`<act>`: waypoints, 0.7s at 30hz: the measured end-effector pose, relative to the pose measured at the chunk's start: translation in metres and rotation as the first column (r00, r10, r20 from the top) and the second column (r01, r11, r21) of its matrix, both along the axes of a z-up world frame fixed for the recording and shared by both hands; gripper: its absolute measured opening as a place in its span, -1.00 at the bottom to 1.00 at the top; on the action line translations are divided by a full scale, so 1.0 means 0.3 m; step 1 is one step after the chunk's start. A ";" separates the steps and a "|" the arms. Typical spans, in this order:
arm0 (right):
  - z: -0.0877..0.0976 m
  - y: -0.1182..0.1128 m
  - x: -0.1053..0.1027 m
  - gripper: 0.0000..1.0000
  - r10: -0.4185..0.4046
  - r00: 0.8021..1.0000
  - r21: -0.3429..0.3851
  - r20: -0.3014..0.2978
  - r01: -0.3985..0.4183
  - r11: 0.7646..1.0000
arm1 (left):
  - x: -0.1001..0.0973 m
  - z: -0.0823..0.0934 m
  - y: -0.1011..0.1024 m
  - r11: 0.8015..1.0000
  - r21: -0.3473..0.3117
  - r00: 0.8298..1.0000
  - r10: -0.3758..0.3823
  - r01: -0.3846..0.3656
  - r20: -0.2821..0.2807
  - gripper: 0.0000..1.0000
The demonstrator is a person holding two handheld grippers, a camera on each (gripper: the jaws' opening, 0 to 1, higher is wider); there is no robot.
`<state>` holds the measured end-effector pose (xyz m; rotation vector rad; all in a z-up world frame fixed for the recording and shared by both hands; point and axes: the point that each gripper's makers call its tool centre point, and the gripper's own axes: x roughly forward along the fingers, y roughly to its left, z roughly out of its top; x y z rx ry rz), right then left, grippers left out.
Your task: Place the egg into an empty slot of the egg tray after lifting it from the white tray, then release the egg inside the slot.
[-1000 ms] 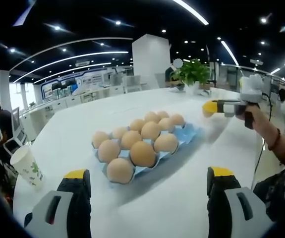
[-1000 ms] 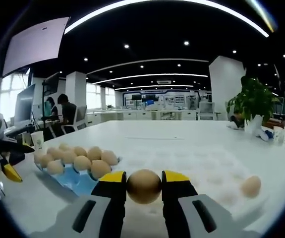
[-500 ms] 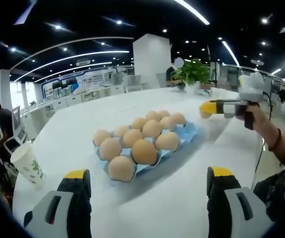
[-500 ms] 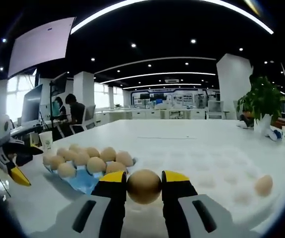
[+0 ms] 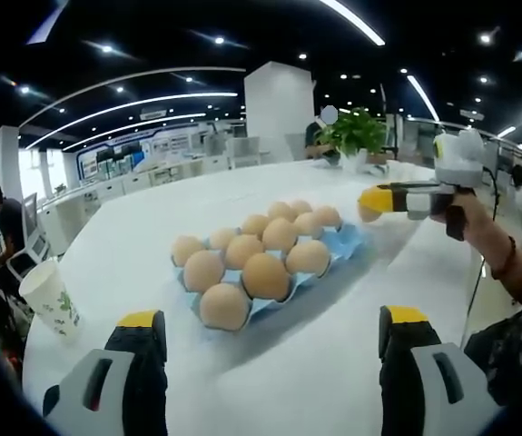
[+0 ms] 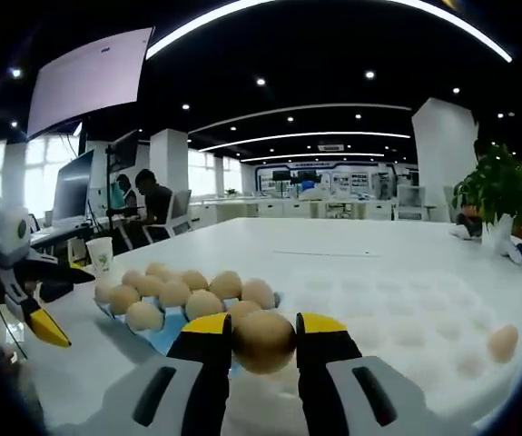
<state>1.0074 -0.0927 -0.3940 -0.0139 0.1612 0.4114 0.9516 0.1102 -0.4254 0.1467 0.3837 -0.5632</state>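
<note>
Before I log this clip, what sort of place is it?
Probably an open-plan office: a long white table, a person seated at a monitor behind it, ceiling strip lights, and a potted plant at the table's far end.

Egg tray [image 5: 344, 243] w/ eggs mid-table [image 5: 333, 363]; paper cup [image 5: 50, 300] at its left nr table edge, plant [image 5: 355, 134] behind. White tray [image 6: 424, 313] right of egg tray.

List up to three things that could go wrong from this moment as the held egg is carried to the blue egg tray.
1. The egg sits between just the tips of the right gripper fingers; it could slip or crack.
2. The blue egg tray looks nearly full, so lowering may knock a seated egg.
3. The left gripper hangs open close to the tray and might bump it.
</note>
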 end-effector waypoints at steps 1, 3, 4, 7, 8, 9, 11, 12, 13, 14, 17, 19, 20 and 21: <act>0.001 0.002 -0.001 -0.43 0.002 1.000 0.000 0.001 -0.002 1.000 | -0.001 0.001 0.000 1.000 -0.002 1.000 0.000 0.000 0.000 0.99; 0.002 0.010 -0.001 -0.43 0.010 1.000 0.002 0.002 -0.010 1.000 | -0.001 0.000 0.001 1.000 0.000 1.000 0.000 0.000 0.000 0.99; 0.002 0.016 -0.001 -0.43 0.015 1.000 0.003 0.001 -0.015 1.000 | -0.001 -0.001 0.001 1.000 0.002 1.000 0.001 -0.001 0.000 0.99; 0.003 0.031 -0.002 -0.43 0.025 1.000 0.000 0.004 -0.025 1.000 | -0.001 0.000 -0.001 1.000 -0.001 1.000 -0.001 0.001 0.000 0.99; 0.004 0.040 -0.003 -0.43 0.033 0.999 0.005 0.005 -0.033 0.999 | -0.001 0.000 -0.002 1.000 -0.002 1.000 -0.001 0.001 0.001 0.99; 0.003 0.047 -0.004 -0.43 0.038 0.999 0.005 0.003 -0.038 0.999 | -0.001 0.000 -0.003 1.000 -0.003 1.000 -0.002 0.002 0.001 0.99; 0.003 0.064 -0.006 -0.43 0.049 0.999 -0.001 0.005 -0.049 0.999 | -0.001 -0.001 -0.004 1.000 0.001 1.000 -0.002 0.002 0.000 0.99; 0.003 0.075 -0.007 -0.43 0.059 0.998 0.001 0.004 -0.059 0.998 | -0.002 -0.001 -0.005 1.000 0.002 1.000 -0.003 0.003 0.001 0.99; 0.003 0.082 -0.008 -0.43 0.065 0.998 0.001 0.002 -0.065 0.998 | -0.002 -0.001 -0.006 1.000 0.000 1.000 -0.003 0.003 0.001 0.99; 0.002 0.093 -0.008 -0.43 0.071 0.997 -0.003 0.003 -0.071 0.997 | -0.002 -0.001 -0.006 1.000 -0.001 1.000 -0.003 0.003 0.001 0.99; 0.002 0.112 -0.012 -0.43 0.087 0.996 -0.007 0.003 -0.087 0.996 | -0.002 0.000 -0.005 1.000 0.001 1.000 -0.001 0.001 0.001 0.98; 0.000 0.124 -0.013 -0.43 0.096 0.995 -0.011 0.003 -0.096 0.995 | -0.002 0.000 -0.003 1.000 0.001 1.000 0.000 0.000 0.002 0.98; -0.002 0.131 -0.014 -0.43 0.101 0.995 -0.013 0.001 -0.101 0.995 | -0.001 0.000 -0.002 1.000 0.001 1.000 0.001 -0.001 0.002 0.98; -0.003 0.134 -0.014 -0.43 0.104 0.995 -0.013 0.001 -0.104 0.995 | -0.001 -0.001 -0.002 1.000 0.001 1.000 0.002 -0.002 0.001 0.98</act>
